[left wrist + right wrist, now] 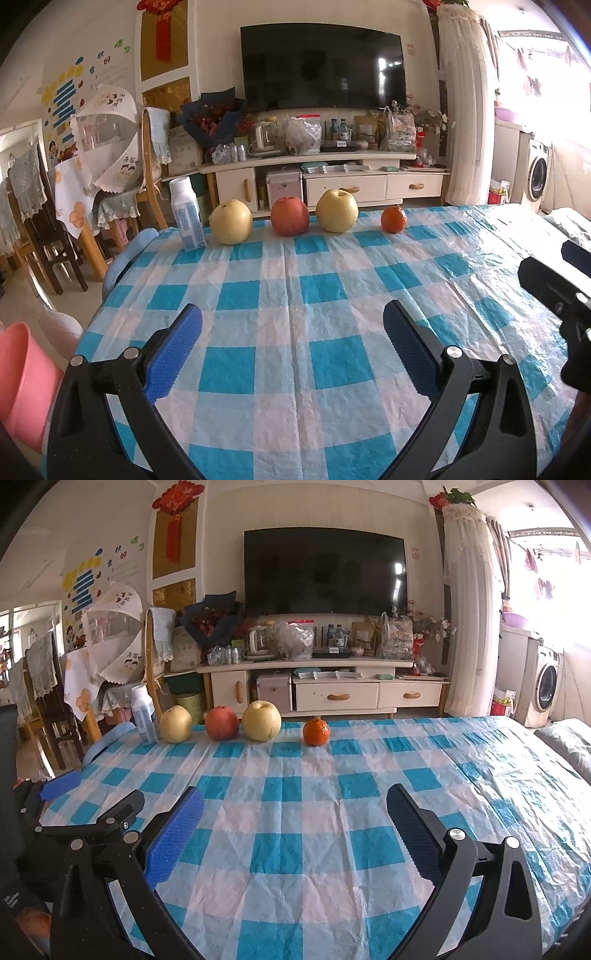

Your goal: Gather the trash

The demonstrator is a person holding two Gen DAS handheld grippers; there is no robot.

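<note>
left gripper [291,332] wide open, empty | right gripper [295,814] wide open, empty | white bottle [187,214], likely the trash, upright far left beside a pear [231,222] | pink bin [22,384] near left | risk: long reach tips bottle, rolls fruit

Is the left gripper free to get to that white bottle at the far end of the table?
Probably yes. The left gripper is open, with bare checked tablecloth ahead. The white bottle stands upright at the row's left end, beside only a yellow pear.
</note>
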